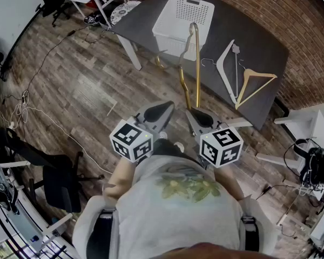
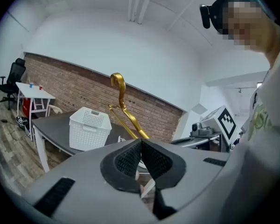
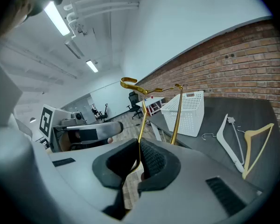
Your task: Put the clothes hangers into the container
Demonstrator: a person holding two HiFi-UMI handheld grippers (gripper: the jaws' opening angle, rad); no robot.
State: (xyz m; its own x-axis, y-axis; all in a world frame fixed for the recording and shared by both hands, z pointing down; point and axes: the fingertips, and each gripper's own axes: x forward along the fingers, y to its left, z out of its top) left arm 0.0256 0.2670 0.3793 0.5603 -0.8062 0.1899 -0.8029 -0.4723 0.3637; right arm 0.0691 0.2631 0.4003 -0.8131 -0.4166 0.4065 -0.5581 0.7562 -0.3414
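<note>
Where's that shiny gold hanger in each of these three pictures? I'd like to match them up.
Head view: gold hanger upper centre, overlapping the basket's right edge.
Left gripper view: gold hanger centre, slanting up behind the jaws, hook on top.
Right gripper view: gold hanger centre, rising from between the jaws.
Shared landmark: the white basket, seen in all three.

A pale T-shirt with yellow-green print; the grey left gripper and right gripper carry black-and-white marker cubes.
</note>
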